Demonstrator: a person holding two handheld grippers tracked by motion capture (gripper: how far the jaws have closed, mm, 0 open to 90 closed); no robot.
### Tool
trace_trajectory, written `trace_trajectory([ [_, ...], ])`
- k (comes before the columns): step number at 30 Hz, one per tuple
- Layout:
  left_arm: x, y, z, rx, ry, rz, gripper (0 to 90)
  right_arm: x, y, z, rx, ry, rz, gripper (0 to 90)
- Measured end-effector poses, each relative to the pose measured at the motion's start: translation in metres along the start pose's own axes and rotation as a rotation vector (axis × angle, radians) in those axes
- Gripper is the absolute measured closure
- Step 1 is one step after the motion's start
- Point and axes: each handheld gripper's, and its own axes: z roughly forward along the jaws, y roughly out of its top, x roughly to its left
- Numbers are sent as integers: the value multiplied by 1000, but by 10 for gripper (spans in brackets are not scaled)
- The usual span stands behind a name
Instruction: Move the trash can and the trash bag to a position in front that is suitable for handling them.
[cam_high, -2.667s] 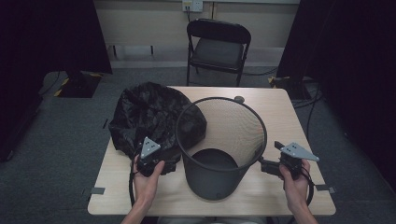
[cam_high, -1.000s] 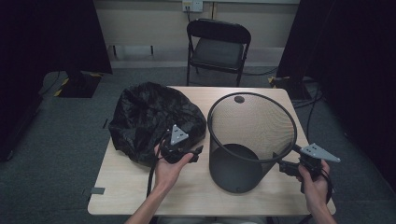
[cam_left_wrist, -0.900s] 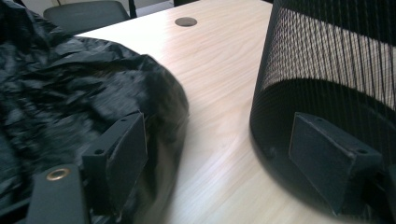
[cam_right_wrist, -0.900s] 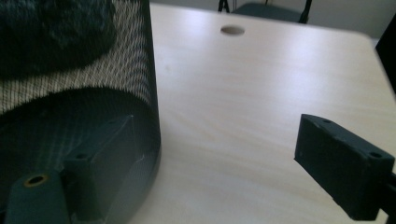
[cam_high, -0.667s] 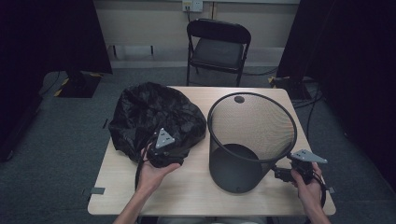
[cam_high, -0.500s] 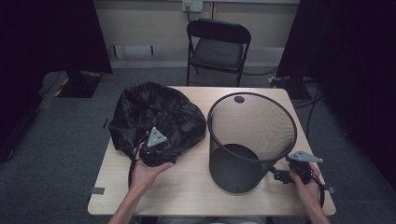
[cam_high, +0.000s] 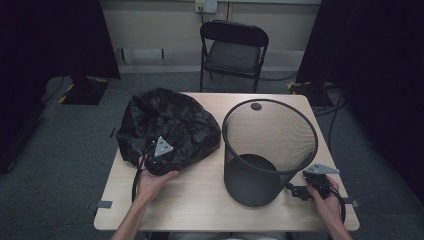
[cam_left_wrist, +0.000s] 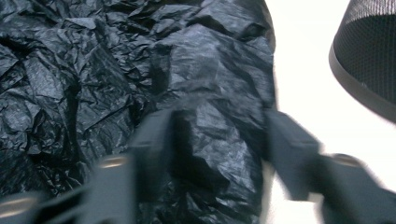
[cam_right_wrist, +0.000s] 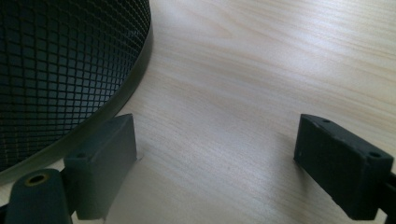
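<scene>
Left gripper (cam_high: 161, 152) has retreated onto crumpled black plastic bag (cam_high: 167, 125), jaws spread astride a fold, likely next grasp; right gripper (cam_right_wrist: 224, 163) gaping beside black mesh wastebasket (cam_high: 270, 150).

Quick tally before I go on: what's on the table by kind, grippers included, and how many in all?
Black plastic bag: 1
Black mesh wastebasket: 1
Handheld grippers: 2, the left gripper open at the bag's near edge, the right gripper open beside the wastebasket's base
Total: 4

A curtained recording studio: black drapes (cam_high: 60, 40), grey carpet (cam_high: 65, 150), lone folding chair (cam_high: 234, 47), wall socket (cam_high: 206, 5).
</scene>
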Motion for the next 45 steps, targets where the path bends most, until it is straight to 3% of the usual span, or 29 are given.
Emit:
trace_trajectory([
  [1, 0, 0, 0, 11, -5, 3, 529, 0, 0, 0, 0, 0, 0, 125],
  [3, 0, -1, -1, 21, -28, 0, 722, 0, 0, 0, 0, 0, 0, 124],
  [6, 0, -2, -4, 31, -46, -12, 892, 0, 0, 0, 1, 0, 2, 124],
  [8, -3, -4, -10, 31, -76, -43, 900, 0, 0, 0, 1, 0, 2, 124],
  [11, -7, -4, -15, 20, -97, -59, 900, 1, -1, 0, 1, 1, 2, 124],
  [14, -19, -6, -26, 32, -109, -19, 900, 1, -1, -1, 0, 2, -2, 124],
  [16, -22, -8, -30, 34, -118, -21, 900, 1, -1, -1, 0, 2, -2, 123],
  [19, -31, -14, -41, 40, -133, 8, 900, 1, -1, -1, 1, 2, -2, 123],
  [31, -67, -33, -80, 52, -234, 34, 894, 1, -1, -1, 2, 1, 1, 123],
  [35, -71, -33, -89, 37, -247, 34, 799, 2, -1, -1, 2, -1, 3, 122],
  [36, -71, -32, -91, 29, -248, 28, 725, 2, -1, -1, 2, 0, 3, 122],
  [37, -71, -31, -94, 24, -253, 23, 575, 2, -1, -1, 2, 0, 3, 122],
  [39, -69, -25, -101, 8, -262, 18, 423, 1, -1, -1, 2, 0, 4, 121],
  [40, -67, -16, -111, -31, -246, 19, 384, 1, -1, -1, 3, 1, 4, 121],
  [41, -67, -16, -111, -31, -246, 19, 339, 1, -1, -1, 3, 1, 4, 121],
  [42, -65, -11, -116, -57, -220, 7, 274, 1, -1, -1, 3, 1, 4, 120],
  [43, -61, -5, -119, -78, -193, -11, 274, 1, -1, -1, 3, 1, 4, 120],
  [44, -48, 9, -118, -91, -176, -31, 206, 1, -1, -1, 3, 1, 4, 120],
  [45, -40, 16, -116, -95, -161, -43, 204, 1, -1, -1, 3, 1, 4, 120],
])
